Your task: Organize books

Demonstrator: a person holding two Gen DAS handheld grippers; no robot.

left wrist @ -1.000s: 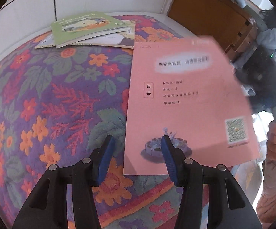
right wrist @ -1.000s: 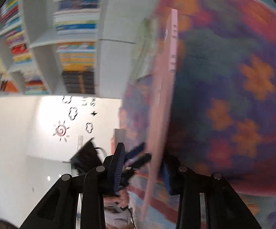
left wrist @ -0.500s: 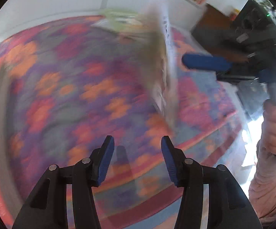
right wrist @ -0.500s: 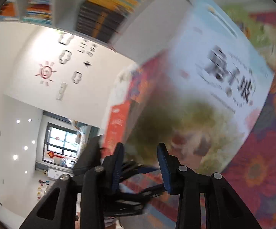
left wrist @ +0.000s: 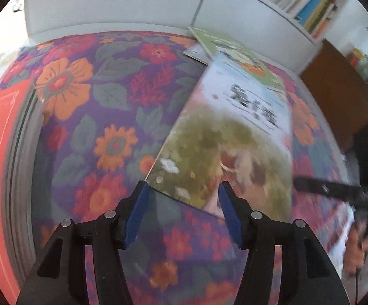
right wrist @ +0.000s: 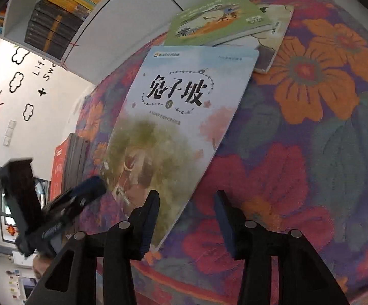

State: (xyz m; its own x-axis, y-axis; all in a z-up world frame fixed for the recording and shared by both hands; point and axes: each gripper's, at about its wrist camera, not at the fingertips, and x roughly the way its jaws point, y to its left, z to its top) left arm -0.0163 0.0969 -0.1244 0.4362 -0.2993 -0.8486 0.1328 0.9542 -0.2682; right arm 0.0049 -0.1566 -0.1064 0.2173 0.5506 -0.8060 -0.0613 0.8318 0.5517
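Picture book lies flat on the flowered cloth, its far end overlapping the green book. Left gripper and right gripper jaws have just been opening; both stand apart, gripping nothing, the book's near edge beneath them.

A woven floral cloth in purple, orange and red looks matt and coarse, its weave visible. The thin pale-blue paper picture book has a smooth cover with a soft sheen. The green paperback book also looks smooth. Each black plastic claw has matt arms, bright metal rivets and blue rubbery pads.
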